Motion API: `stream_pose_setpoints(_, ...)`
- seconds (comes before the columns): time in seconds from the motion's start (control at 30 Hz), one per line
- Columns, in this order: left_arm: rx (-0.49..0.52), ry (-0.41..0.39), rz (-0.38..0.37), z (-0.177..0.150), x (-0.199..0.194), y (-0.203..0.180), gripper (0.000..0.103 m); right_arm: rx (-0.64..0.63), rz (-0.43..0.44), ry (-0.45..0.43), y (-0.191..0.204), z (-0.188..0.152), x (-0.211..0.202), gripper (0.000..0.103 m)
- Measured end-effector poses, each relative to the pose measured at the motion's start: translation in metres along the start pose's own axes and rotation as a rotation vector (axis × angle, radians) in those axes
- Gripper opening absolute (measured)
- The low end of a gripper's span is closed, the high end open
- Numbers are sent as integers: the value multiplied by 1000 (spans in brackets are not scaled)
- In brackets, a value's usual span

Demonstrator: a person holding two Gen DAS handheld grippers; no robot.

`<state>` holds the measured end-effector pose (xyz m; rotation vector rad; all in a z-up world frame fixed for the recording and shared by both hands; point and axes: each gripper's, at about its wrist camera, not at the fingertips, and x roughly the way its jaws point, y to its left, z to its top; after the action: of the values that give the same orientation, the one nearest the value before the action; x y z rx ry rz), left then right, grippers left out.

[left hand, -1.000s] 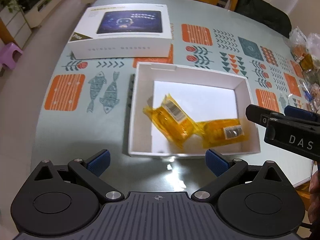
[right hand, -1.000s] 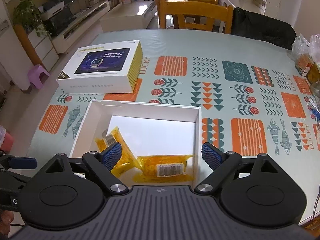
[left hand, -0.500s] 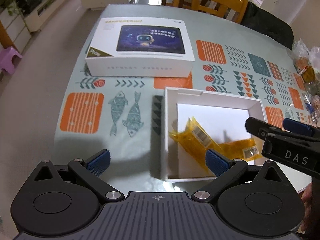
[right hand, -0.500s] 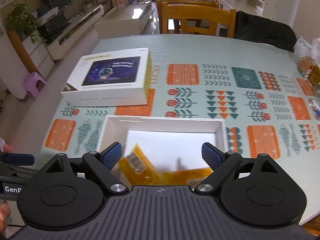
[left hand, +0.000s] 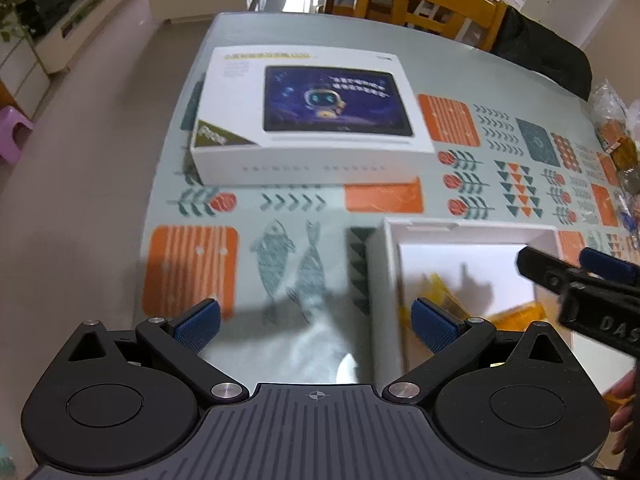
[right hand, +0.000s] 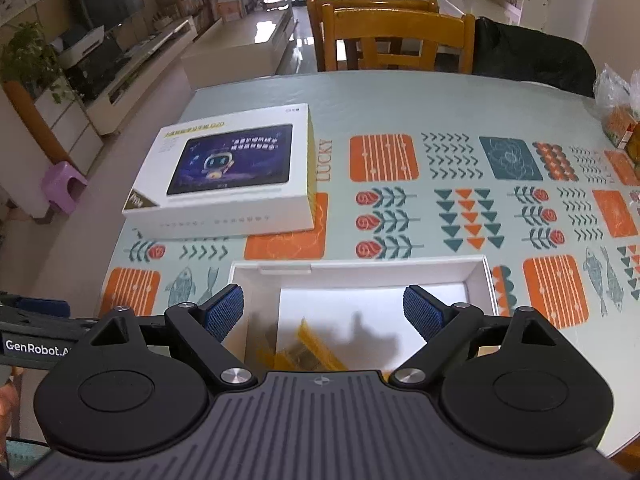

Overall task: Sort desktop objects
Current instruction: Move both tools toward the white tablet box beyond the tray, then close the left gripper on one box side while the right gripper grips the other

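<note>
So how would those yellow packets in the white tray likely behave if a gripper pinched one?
The yellow packets look like thin, glossy film, so probably floppy and a bit slippery. They lie loose in the open white tray, so likely light and apt to slide rather than roll.

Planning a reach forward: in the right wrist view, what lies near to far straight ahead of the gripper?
Right gripper → yellow packets → open white box → patterned tablecloth → wooden chair.

Black left claw [left hand: 316, 322] with ribbed blue pads [left hand: 199, 325].
</note>
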<state>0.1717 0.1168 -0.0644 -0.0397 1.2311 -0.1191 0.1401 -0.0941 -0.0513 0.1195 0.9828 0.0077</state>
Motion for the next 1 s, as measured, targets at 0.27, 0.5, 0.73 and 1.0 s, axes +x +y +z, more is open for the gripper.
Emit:
stream_pose_setpoints(0.27,12,10,16,51,21,40,103,47,15,11,16,44,36,103)
stream_pose_setpoints(0.5,1,50,11,87,47,64,103,38,28,27,35,75,64,103)
stream_pose_setpoints(0.73,38,64,18,118,67,81,103,62,35,94,37,98,99,103)
stream_pose_setpoints(1.0,7,86,-40,144,78,102,103,55,82,109,28,130,146,103)
